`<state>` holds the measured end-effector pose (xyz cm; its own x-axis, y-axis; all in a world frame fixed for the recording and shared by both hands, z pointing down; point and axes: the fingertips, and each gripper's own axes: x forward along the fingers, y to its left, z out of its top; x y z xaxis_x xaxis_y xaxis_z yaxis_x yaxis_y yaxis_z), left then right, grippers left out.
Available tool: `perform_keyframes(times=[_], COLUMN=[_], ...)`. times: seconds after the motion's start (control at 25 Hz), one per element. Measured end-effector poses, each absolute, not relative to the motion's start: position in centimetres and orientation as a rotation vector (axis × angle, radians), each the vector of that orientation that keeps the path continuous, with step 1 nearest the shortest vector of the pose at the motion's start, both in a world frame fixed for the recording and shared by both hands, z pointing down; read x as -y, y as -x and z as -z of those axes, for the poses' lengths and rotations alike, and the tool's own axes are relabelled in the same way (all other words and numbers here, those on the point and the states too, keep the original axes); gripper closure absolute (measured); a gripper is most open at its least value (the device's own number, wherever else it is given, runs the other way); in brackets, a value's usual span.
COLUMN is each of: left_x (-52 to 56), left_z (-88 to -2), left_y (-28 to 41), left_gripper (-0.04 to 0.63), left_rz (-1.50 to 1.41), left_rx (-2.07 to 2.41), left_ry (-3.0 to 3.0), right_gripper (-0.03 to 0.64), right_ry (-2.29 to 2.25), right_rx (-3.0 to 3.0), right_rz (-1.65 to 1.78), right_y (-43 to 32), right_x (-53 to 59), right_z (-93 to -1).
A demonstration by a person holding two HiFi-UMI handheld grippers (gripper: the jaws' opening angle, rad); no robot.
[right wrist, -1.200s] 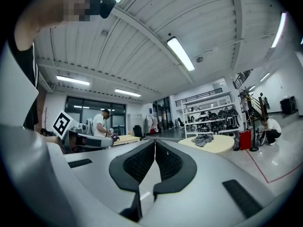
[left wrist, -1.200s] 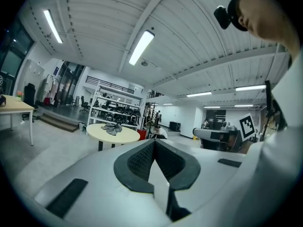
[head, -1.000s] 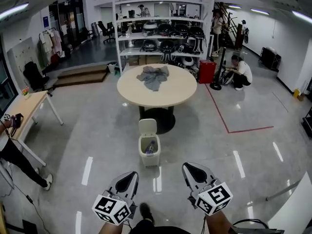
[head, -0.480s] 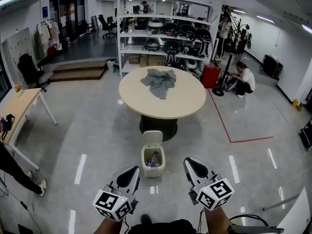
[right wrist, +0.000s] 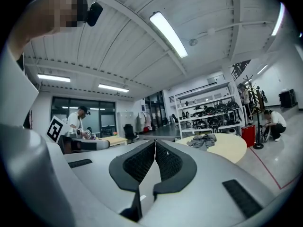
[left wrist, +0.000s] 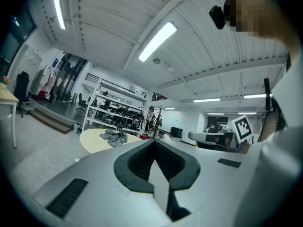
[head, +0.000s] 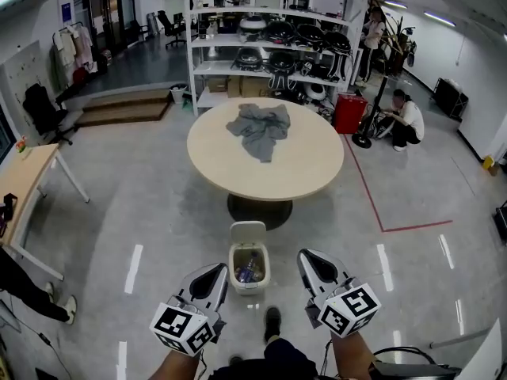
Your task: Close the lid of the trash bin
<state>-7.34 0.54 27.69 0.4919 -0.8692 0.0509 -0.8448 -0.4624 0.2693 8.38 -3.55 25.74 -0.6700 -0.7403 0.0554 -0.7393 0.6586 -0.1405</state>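
Standing on the floor, just before the foot of a round counter, is the bin, white, its lid standing upright at the far rim, the mouth open and rubbish showing inside. Left tool: hovering low at the bin's left, apart from it, jaws lying together, nothing between them. Right tool: hovering at the bin's right, likewise apart from it, jaws pressing together, holding nothing. A grey cloth is lying crumpled on the counter's far half. Shelves are standing behind the counter; a person is crouching at far right.
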Motion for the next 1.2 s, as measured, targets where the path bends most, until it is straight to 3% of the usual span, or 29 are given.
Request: perform_keyframes(times=[0.6,1.2], left_x=[17.4,29.1], left_z=[-27.4,-30.4], left_y=[3.8,12.2], left_gripper=[0.595,0.595], left_rz=[0.062,0.049], left_rx=[1.569,1.565], left_ry=[-2.434,-2.459], right_gripper=[0.606,0.606], right_ry=[1.053,1.178], right_rx=[-2.915,-2.906], right_rz=[0.274,0.284], right_y=[-9.5,-2.9], right_x=[23.3,34.3], right_z=[-26.0,-28.9])
